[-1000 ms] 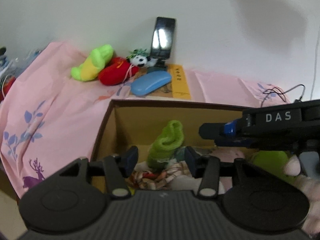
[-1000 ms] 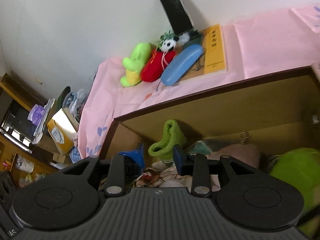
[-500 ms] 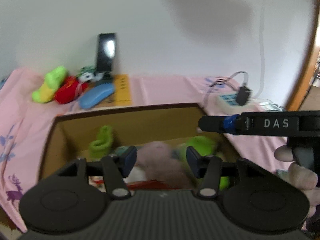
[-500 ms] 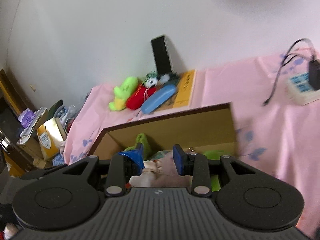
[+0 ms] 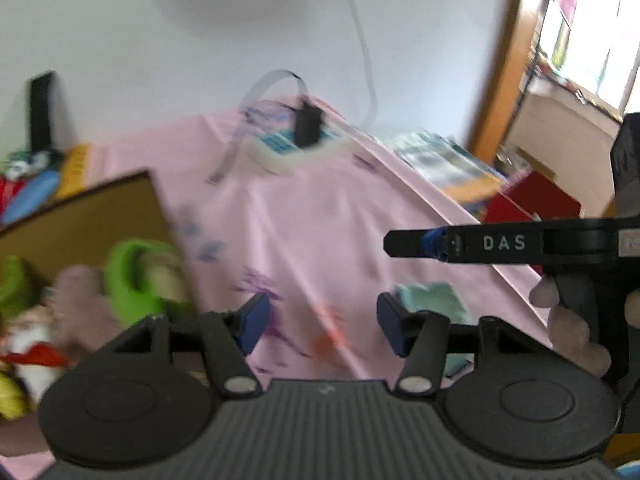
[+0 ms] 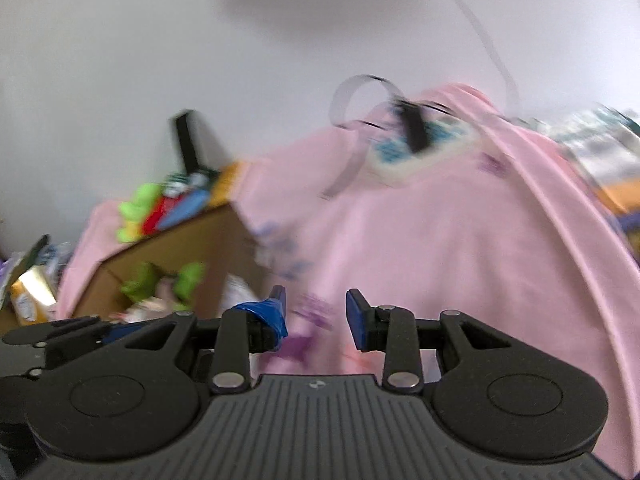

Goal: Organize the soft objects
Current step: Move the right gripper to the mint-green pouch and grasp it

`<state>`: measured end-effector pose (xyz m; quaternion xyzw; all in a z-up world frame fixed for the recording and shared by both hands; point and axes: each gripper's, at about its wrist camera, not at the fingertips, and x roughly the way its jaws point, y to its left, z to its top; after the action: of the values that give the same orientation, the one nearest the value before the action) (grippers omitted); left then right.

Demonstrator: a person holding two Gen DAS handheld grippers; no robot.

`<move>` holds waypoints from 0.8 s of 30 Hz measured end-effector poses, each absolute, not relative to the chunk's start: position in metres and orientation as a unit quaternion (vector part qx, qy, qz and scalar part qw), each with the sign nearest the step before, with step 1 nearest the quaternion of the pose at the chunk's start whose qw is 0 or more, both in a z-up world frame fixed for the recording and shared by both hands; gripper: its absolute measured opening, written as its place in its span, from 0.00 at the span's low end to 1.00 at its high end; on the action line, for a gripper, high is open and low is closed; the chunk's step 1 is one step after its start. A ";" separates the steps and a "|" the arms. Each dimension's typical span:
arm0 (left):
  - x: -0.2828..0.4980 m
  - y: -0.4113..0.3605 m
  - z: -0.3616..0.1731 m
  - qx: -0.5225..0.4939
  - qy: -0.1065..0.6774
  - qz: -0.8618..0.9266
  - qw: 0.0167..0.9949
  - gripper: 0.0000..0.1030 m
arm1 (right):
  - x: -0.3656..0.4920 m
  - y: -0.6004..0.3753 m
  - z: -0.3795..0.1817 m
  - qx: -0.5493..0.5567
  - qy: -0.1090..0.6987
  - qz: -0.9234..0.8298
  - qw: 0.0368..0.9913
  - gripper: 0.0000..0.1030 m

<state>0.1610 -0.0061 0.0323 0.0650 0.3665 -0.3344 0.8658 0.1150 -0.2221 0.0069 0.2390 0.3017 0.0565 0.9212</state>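
A brown cardboard box [image 5: 80, 216] stands at the left on the pink cloth, with green [image 5: 136, 276], pink and other soft toys inside. It also shows in the right wrist view [image 6: 176, 248]. My left gripper [image 5: 320, 322] is open and empty over the pink cloth, right of the box. A pale teal soft item [image 5: 434, 300] lies just beyond its right finger. My right gripper [image 6: 316, 314] is open and empty over the cloth. It also shows side-on in the left wrist view [image 5: 404, 243]. Both views are motion-blurred.
A green toy [image 6: 136, 212], a red toy [image 6: 158, 212], a blue case [image 6: 186, 204], a yellow book and a black phone [image 6: 188, 140] sit by the wall. A white power strip [image 5: 292, 148] with a plug lies further back. Books and a red box [image 5: 532, 200] are at right.
Both grippers have swung right, away from over the box to above the pink cloth. Both stay open and empty.
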 end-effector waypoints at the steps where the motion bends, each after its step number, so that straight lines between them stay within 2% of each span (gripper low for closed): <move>1: 0.159 -0.015 0.027 0.071 0.373 -0.340 0.860 0.57 | 0.111 -0.233 -0.001 0.246 0.311 0.044 0.917 0.15; 8: 0.150 -0.072 -0.010 0.114 0.418 -0.375 0.819 0.58 | 0.089 -0.285 -0.045 0.293 0.364 0.000 0.884 0.15; 16: 0.159 -0.103 -0.047 0.086 0.486 -0.377 0.784 0.59 | 0.090 -0.311 -0.076 0.337 0.413 0.028 0.846 0.16; 23: 0.165 -0.110 -0.058 0.054 0.503 -0.374 0.777 0.59 | 0.102 -0.311 -0.092 0.371 0.438 0.070 0.816 0.18; 24: 0.166 -0.109 -0.058 0.047 0.504 -0.375 0.777 0.51 | 0.104 -0.310 -0.093 0.371 0.440 0.074 0.815 0.17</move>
<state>0.1658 -0.1093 -0.0578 0.0474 0.5037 -0.3749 0.7768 0.1039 -0.3102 -0.0927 0.3705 0.4400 0.0742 0.8147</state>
